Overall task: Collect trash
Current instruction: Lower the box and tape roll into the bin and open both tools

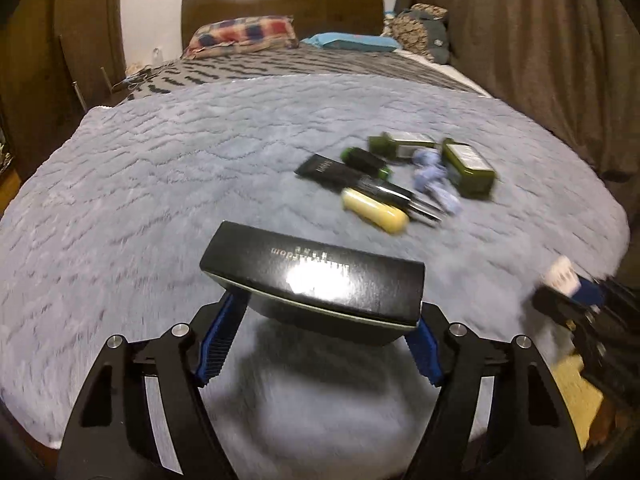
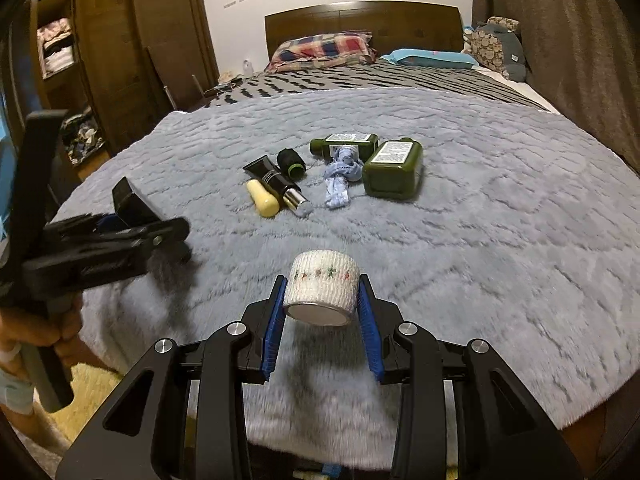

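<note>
The black box (image 1: 316, 280) is clamped lengthways between the blue pads of the left gripper (image 1: 320, 332) and held above the grey fleece blanket (image 1: 160, 184) near the foot of the bed, while the right gripper (image 2: 322, 312) grips a white roll of tape (image 2: 322, 288) by its curved sides, also held above the blanket. My worry with the box is that the pads catch only its short ends near the lower edge, so a quick swing could let it pivot or slide out; the roll is round, and a squeeze off its middle might squirt it forward onto the bed. Either drop would land softly, though a rolling tape could wander off the edge. Left behind in a loose cluster further up the blanket are two dark green bottles (image 2: 394, 174), a black tube (image 2: 274, 178), a pale yellow tube (image 2: 263, 198), a small black spool (image 2: 291, 164) and a knotted blue cloth (image 2: 340, 178). Silver lettering on the box reads upside down and glare covers most of it, so I cannot read it; the white labels on the bottles are too small to read, and the roll bears only a row of small coloured stitch marks
</note>
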{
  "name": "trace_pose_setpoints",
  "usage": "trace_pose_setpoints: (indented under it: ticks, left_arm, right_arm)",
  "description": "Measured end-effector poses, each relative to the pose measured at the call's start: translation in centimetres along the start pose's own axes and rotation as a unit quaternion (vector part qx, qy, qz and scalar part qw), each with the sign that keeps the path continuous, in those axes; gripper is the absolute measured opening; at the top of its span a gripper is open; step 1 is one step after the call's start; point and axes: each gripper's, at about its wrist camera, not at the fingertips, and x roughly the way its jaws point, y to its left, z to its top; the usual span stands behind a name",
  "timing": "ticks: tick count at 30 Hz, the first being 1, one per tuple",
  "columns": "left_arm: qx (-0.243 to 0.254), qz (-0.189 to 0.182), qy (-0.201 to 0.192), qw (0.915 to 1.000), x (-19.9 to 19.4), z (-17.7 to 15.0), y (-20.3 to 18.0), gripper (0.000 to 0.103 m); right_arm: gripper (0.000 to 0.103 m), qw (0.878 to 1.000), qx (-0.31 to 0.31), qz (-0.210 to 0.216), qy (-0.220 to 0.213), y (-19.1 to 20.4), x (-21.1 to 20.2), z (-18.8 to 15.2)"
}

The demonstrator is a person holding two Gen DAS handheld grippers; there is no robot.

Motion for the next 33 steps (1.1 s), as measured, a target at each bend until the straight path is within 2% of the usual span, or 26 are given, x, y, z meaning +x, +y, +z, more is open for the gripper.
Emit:
trace_pose_setpoints:
  ticks: [3, 8, 15, 22, 28, 33]
  left_arm:
    - [0.011, -0.001, -0.013, 0.9999, -2.1, -1.6, -0.8, 0.070]
    - [0.014, -0.024, -0.029, 0.9992, -5.5, -4.4, -2.1, 0.070]
    - [0.024, -0.053, -0.020, 0.9981, -7.8, -8.2, -4.1, 0.070]
    - [0.024, -0.072, 0.022, 0.9969, -6.9, -12.3, -5.4, 0.070]
    - [0.026, -0.075, 0.085, 0.9932, -3.6, -16.2, -5.9, 0.070]
    - [0.019, -0.080, 0.125, 0.9887, -0.8, -18.2, -6.0, 0.070]
  right_arm:
    - [0.036, 1.000, 0.000, -0.002, -0.002, 0.0, -1.1, -0.9]
    - [0.036, 1.000, -0.003, 0.002, -0.003, 0.4, -3.1, -2.7]
    - [0.036, 1.000, 0.003, 0.006, 0.019, 0.4, -4.3, -5.9]
    - [0.036, 0.998, 0.005, 0.013, 0.056, 0.4, -3.8, -9.1]
    - [0.036, 0.994, 0.020, 0.017, 0.102, -0.2, -2.0, -12.0]
    - [0.036, 0.989, 0.023, 0.017, 0.143, -0.1, 0.3, -14.2]
